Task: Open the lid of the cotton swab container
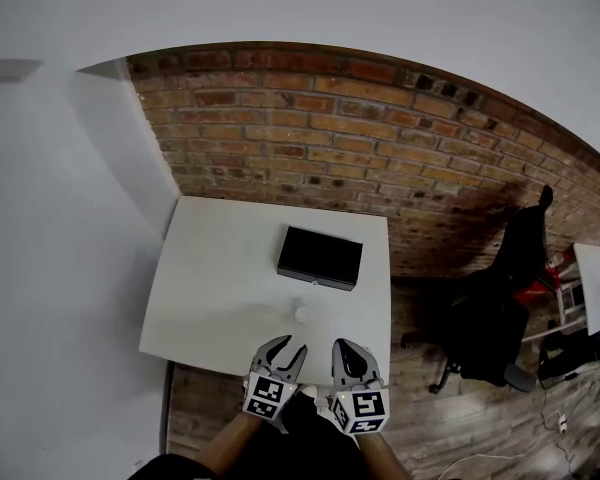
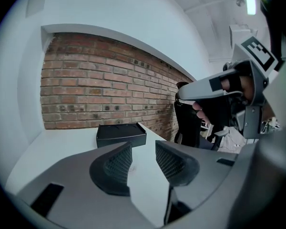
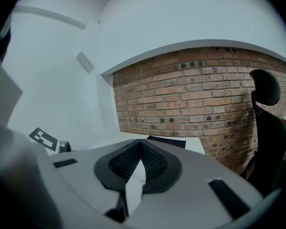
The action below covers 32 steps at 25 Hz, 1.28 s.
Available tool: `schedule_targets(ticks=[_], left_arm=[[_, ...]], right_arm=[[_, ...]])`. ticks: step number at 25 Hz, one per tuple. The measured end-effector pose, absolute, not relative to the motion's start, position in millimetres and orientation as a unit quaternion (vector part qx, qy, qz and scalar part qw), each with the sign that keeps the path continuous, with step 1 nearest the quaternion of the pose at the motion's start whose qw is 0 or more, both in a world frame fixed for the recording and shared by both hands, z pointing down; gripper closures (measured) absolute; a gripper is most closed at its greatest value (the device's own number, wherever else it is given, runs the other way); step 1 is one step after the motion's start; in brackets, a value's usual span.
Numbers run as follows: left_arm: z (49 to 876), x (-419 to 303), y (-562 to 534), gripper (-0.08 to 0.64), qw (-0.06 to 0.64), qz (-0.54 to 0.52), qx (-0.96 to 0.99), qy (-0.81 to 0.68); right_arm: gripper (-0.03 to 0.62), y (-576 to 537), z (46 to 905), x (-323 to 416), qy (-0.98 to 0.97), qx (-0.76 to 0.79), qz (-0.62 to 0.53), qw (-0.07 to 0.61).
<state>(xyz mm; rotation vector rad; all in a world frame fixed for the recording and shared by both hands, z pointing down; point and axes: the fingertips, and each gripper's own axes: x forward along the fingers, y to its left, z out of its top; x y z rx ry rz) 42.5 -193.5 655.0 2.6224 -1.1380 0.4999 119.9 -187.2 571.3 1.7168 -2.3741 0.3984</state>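
Observation:
A small pale round container stands on the white table, near its front edge. It is too small to tell how its lid sits. Both grippers hover at the table's front edge, just short of the container. My left gripper is open, and in the left gripper view its jaws stand apart with only bare tabletop between them. My right gripper is shut, and in the right gripper view its pads meet with nothing held.
A flat black box lies at the table's back right, also seen ahead of the left jaws. A brick wall runs behind the table. A black office chair and a second white table stand to the right.

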Motion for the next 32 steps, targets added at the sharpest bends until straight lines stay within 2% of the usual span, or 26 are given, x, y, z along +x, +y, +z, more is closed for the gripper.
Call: schedule_targets(ticks=[6,10,18,27,32], left_arm=[[670.7,50.1,-204.4,0.373,0.133,0.173,0.880,-0.421],[673.4,52.2,-209.2,0.289,0.128,0.168,0.869,-0.447],[674.7,61.0,-216.8,0.172,0.104,0.164,0.858,-0.476],[681.0,54.2,-230.6,0.150,0.111,0.160,0.840,-0.507],[704.9,54.0,-240.1,0.150,0.139,0.164,0.821,-0.528]], right_arm=[[0.574,-207.0,576.4,130.1,-0.818,0.551,0.135,0.096],[0.574,-210.5,582.4,136.4,-0.825,0.539,0.140,0.098],[0.574,-210.2,586.2,151.3,-0.828,0.533,0.148,0.089],[0.574,-215.9,586.9,152.1,-0.826,0.536,0.150,0.087],[0.574,-217.1,588.0,147.0,-0.828,0.533,0.142,0.102]])
